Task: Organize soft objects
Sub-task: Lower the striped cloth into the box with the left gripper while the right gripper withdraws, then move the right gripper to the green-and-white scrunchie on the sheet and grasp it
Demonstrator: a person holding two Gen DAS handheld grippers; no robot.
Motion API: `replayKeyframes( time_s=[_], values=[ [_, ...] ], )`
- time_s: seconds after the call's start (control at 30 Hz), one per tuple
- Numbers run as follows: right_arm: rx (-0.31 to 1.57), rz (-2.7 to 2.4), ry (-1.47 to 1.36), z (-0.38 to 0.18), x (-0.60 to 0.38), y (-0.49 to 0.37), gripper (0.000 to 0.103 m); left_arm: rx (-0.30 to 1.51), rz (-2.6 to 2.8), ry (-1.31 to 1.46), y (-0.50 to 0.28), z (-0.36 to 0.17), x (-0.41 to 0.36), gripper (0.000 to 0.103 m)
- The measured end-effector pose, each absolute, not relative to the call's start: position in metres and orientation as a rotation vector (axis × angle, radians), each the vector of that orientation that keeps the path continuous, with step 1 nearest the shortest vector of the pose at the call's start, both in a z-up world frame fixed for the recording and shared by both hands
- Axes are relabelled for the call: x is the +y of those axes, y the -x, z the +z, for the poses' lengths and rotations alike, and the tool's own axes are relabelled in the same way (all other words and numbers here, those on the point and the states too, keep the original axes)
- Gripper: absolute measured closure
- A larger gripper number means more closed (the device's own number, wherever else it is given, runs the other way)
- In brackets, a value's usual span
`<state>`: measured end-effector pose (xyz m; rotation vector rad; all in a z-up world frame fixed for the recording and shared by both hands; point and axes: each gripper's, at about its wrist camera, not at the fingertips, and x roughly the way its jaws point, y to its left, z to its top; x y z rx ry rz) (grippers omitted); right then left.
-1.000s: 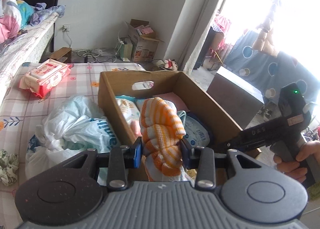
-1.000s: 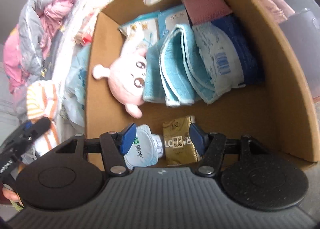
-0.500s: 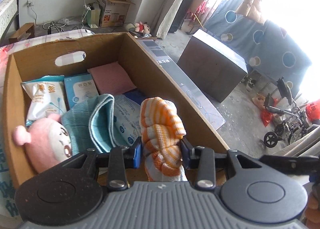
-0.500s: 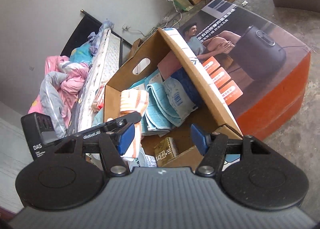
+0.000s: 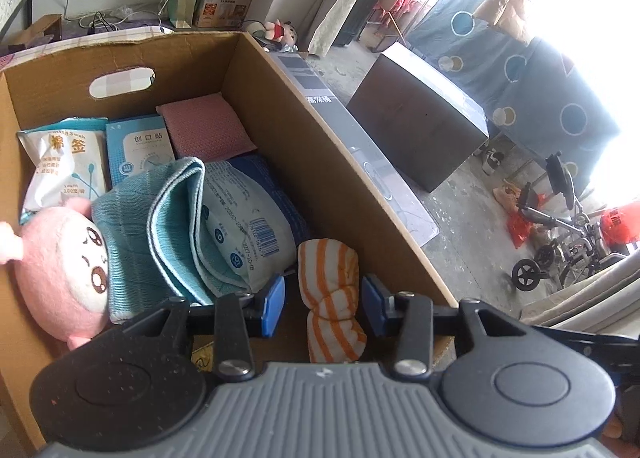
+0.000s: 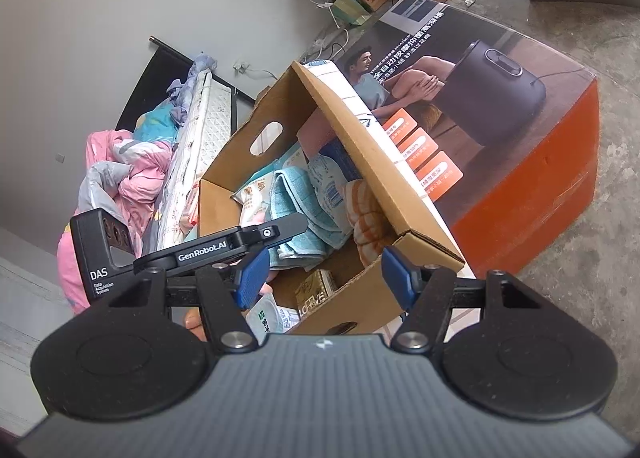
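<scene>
- Pads of the left tool (image 5: 323, 305) stand spread apart, released, with the orange-striped cloth (image 5: 333, 298) lying loose between them and touching neither pad.
- The striped cloth rests inside the cardboard box (image 5: 332, 162), against its right wall, in the near right corner.
- Just left of the cloth lies a blue-and-white plastic pack (image 5: 248, 226), and against that a folded teal towel (image 5: 160, 226).
- A pink plush toy (image 5: 60, 270) lies at the box's left side, touching the towel.
- At the far end of the box sit a cotton swab bag (image 5: 64, 162), a blue plaster packet (image 5: 140, 146) and a pink cushion (image 5: 204, 126), side by side.
- The right tool (image 6: 325, 280) hangs above the near corner of the box with its pads wide apart, gripping nothing.
- In the right wrist view the left tool's body (image 6: 192, 250) reaches over the box, and the striped cloth (image 6: 362, 214) shows just under the right wall.
- A gold packet (image 6: 316, 290) and a white-green pouch (image 6: 268, 316) lie on the box floor near the right tool.
- The box stands beside a large orange printed carton (image 6: 500, 138); a bed (image 6: 192, 130) with pink bedding lies beyond.
</scene>
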<state>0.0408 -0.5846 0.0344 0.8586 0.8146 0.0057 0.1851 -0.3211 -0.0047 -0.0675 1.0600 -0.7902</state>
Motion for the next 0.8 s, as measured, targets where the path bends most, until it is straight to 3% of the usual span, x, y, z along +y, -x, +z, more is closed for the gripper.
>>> replayKeyframes(
  time_s=[0.5, 0.8],
  values=[
    [0.831, 0.236, -0.716, 0.070, -0.494, -0.108, 0.036, 0.816, -0.553, -0.006, -0.149, 0.056, -0.161, 0.033],
    [0.912, 0.489, -0.565, 0.092, -0.362, -0.195, 0.035, 0.705, -0.249, -0.045, -0.136, 0.050, -0.038, 0.029]
  ],
)
